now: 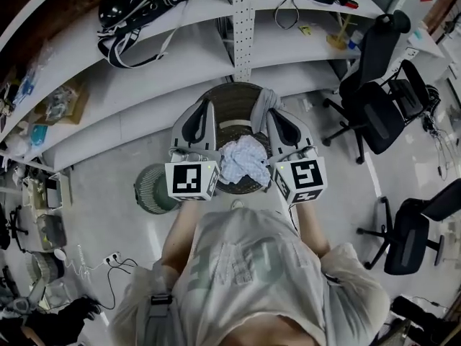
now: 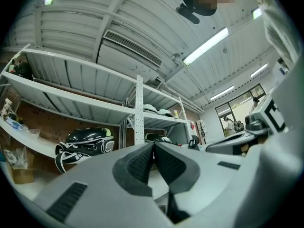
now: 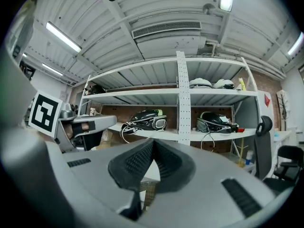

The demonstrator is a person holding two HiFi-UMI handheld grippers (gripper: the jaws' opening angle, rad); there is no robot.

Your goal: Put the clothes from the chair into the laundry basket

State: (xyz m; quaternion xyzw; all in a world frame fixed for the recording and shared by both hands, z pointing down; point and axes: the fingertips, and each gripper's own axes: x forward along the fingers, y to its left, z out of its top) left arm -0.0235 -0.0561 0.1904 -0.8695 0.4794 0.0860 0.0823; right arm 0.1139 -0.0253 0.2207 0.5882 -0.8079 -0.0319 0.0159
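Head view: clothes (image 1: 241,158) lie in basket (image 1: 229,96), between left gripper (image 1: 204,108) and right gripper (image 1: 277,115). Both clenched, empty. For any further garment I'd open wide first, then pinch deep.

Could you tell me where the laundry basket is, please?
In the head view the laundry basket stands on the floor at centre, by the white shelves, between the left tool and right tool, a pale cloth at its near rim.
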